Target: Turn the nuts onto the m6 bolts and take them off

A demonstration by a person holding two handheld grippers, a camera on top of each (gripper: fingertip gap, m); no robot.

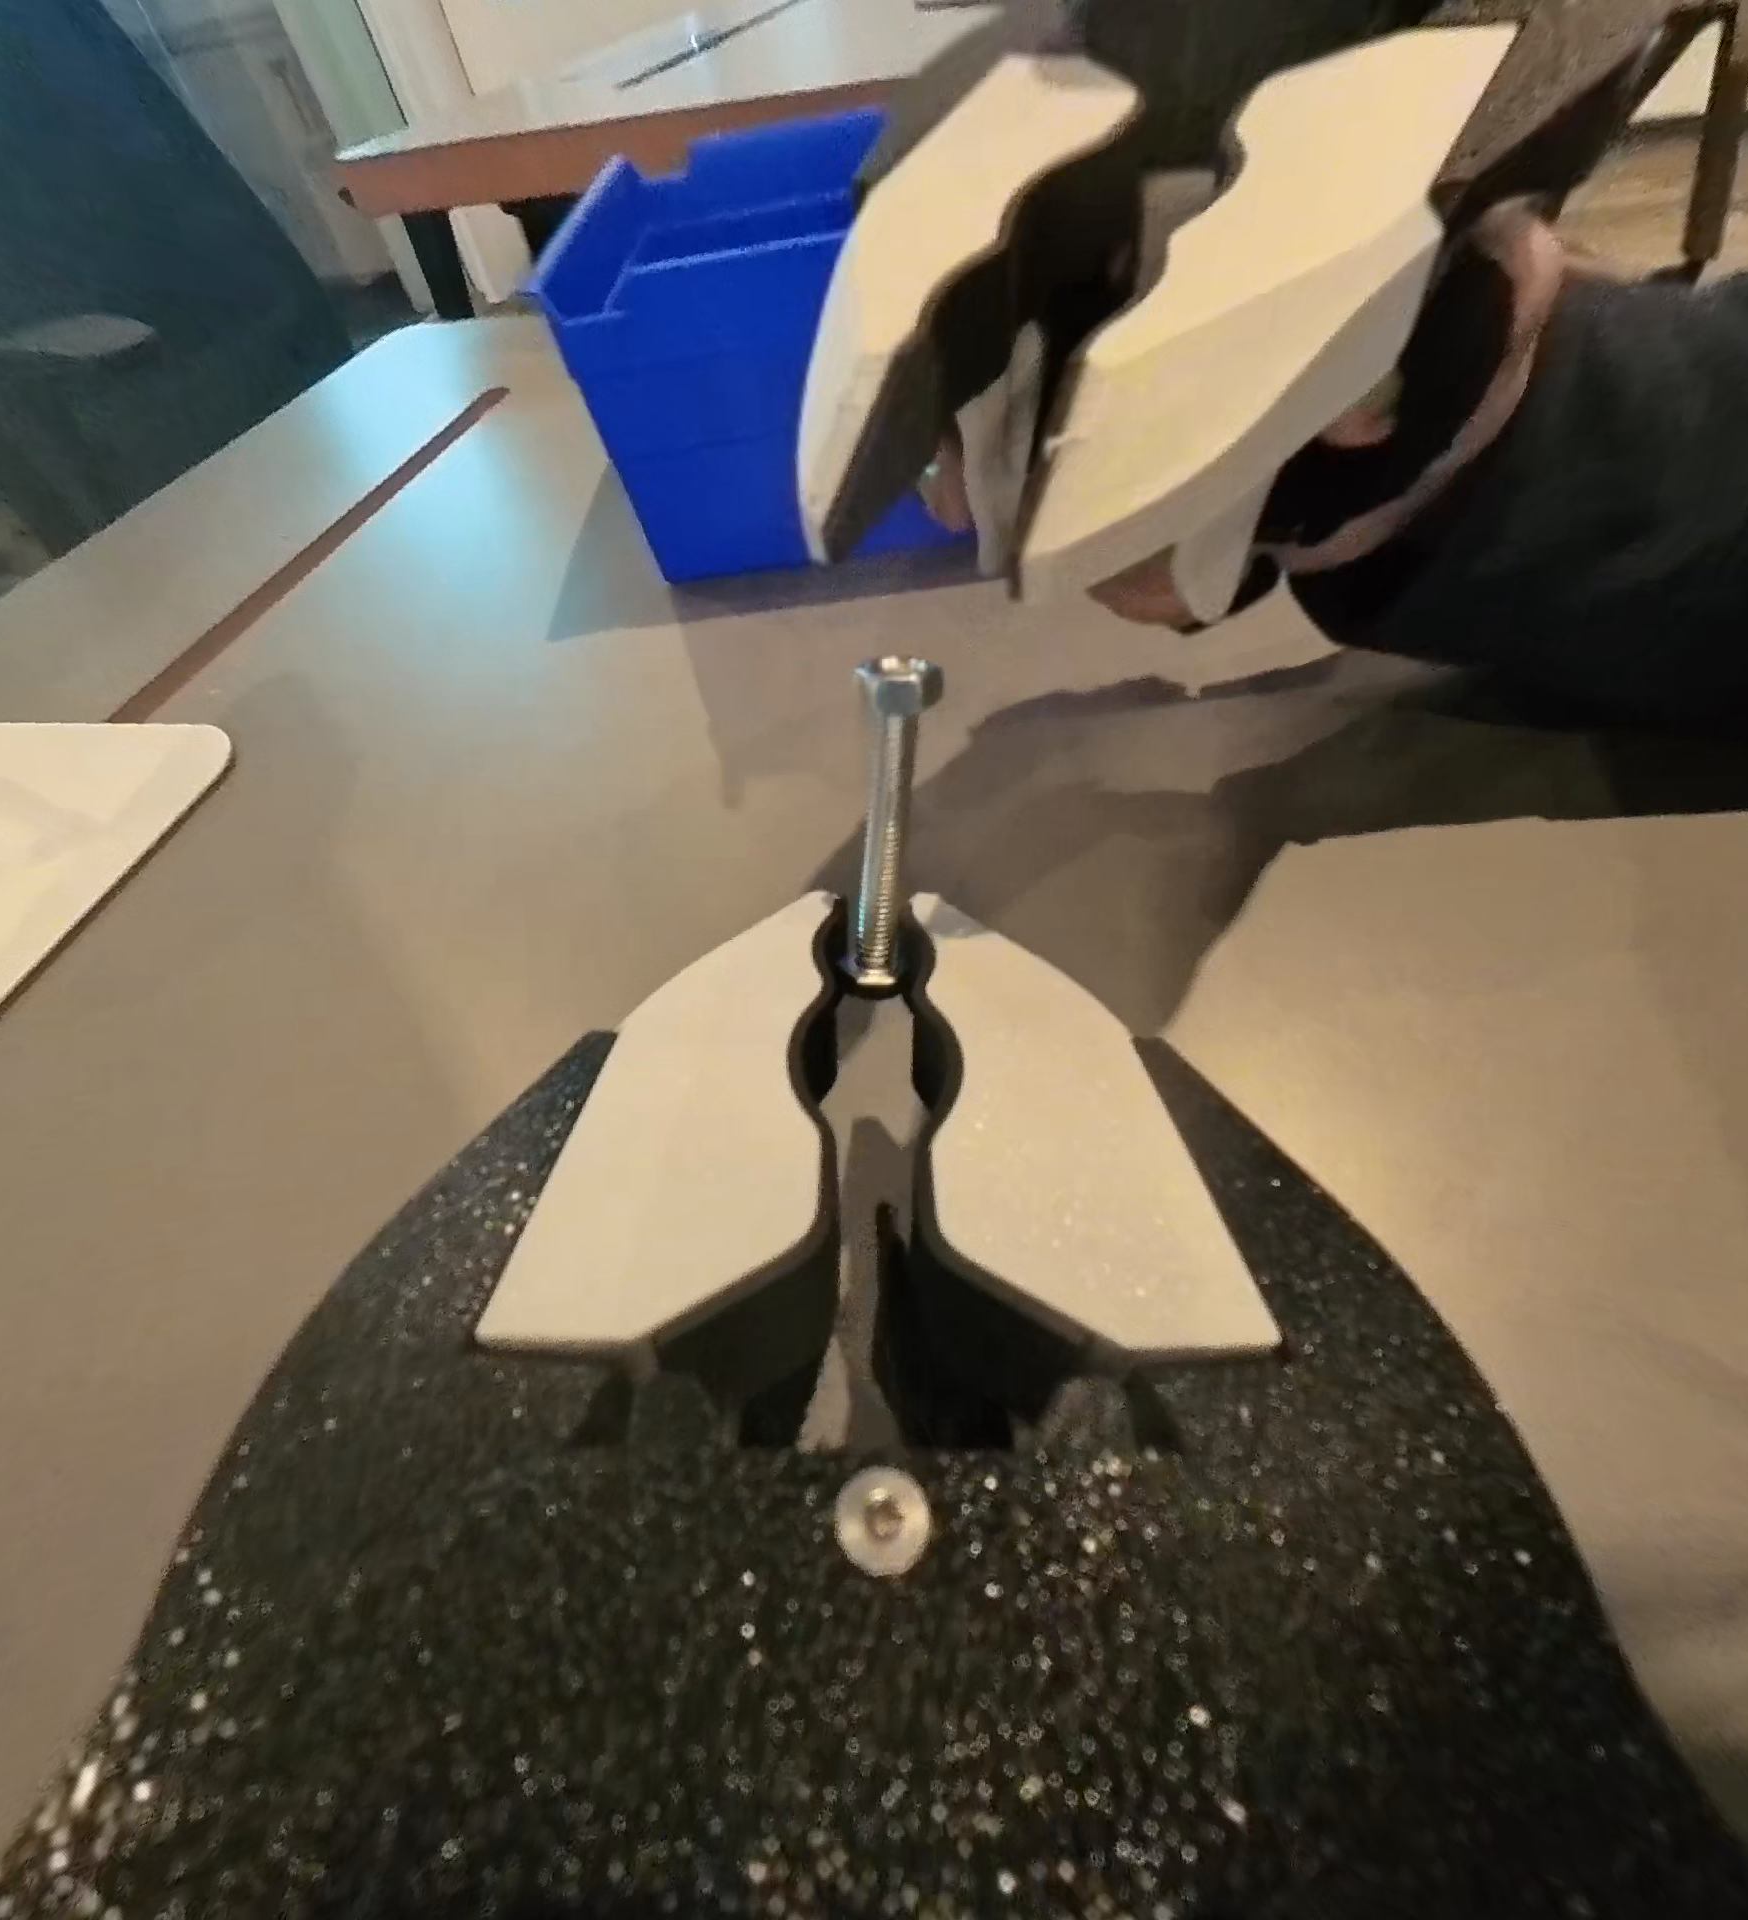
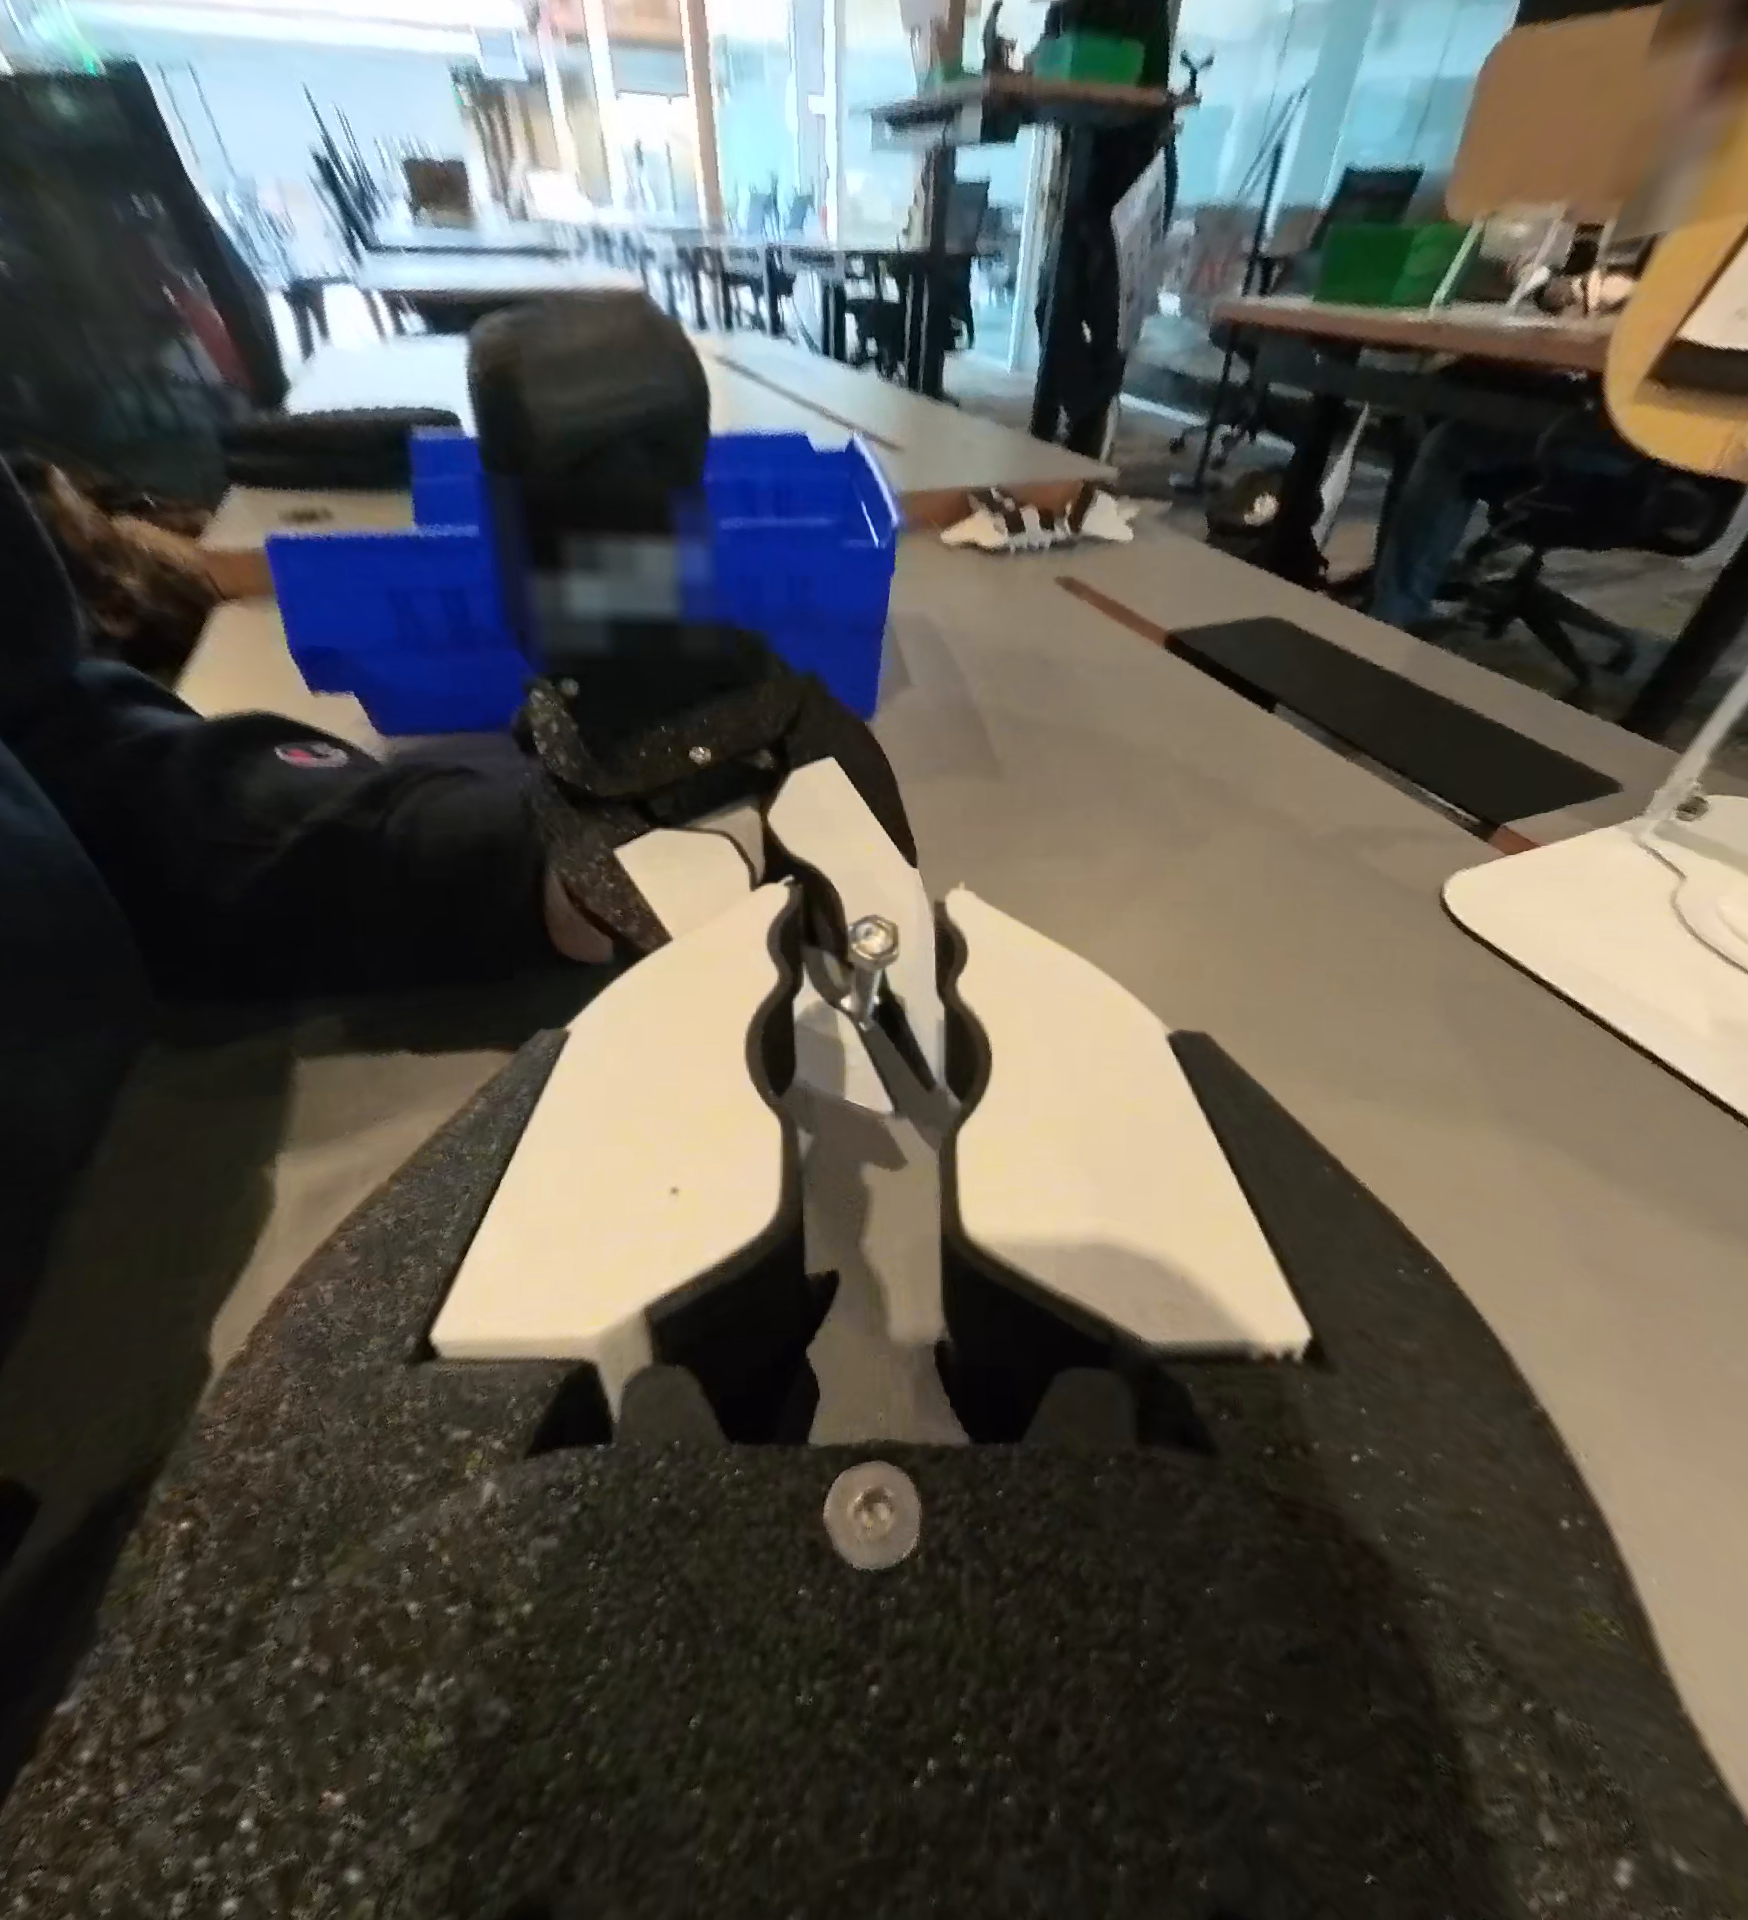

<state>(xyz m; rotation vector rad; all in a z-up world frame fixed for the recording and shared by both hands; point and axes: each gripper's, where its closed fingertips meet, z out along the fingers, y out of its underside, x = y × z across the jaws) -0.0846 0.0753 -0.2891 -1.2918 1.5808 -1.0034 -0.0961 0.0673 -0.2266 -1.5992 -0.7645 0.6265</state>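
My left gripper (image 1: 875, 920) is shut on the lower threaded end of a silver bolt (image 1: 885, 821). The bolt stands out ahead of the fingertips, hex end (image 1: 896, 681) farthest from them. I cannot tell whether that hex is the bolt's head or a nut. My right gripper (image 1: 922, 556) hangs above and beyond the bolt, its jaws a little apart and empty. In the right wrist view, the right gripper (image 2: 875, 899) is open just over the hex end of the bolt (image 2: 872, 940). The left gripper's white fingers (image 2: 849, 831) reach in from the upper left.
A blue bin (image 1: 724, 343) stands on the grey table (image 1: 382, 831) behind the bolt; it also shows in the right wrist view (image 2: 413, 623). A white pad (image 1: 49, 852) lies at the left. A white stand base (image 2: 1628, 935) and a black mat (image 2: 1369, 717) lie to the right. Dark sleeves (image 1: 1576, 468) hold the grippers. My hands' fingertips stand some 6 cm from each other.
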